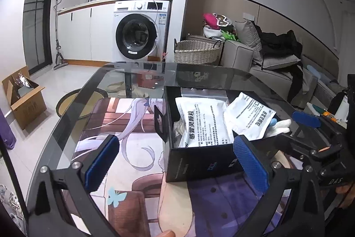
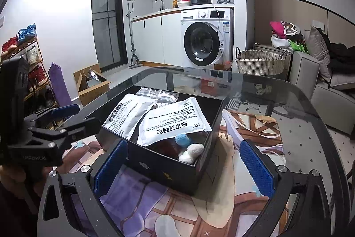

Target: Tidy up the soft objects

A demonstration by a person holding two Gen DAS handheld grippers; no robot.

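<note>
A black open box stands on a printed mat on the glass table. In it lie two white printed pouches, a clear zip bag and a blue-and-white plush toy in the near corner. My right gripper is open, its blue pads on either side of the box's near corner, holding nothing. My left gripper is open too, in front of the box, with the pouches beyond it. Each view also shows the other gripper beside the box: the right gripper and the left gripper.
Glass table edge curves to the left. On the floor are a cardboard box and a wicker basket. A washing machine stands behind, a grey sofa at right, a shoe rack at left.
</note>
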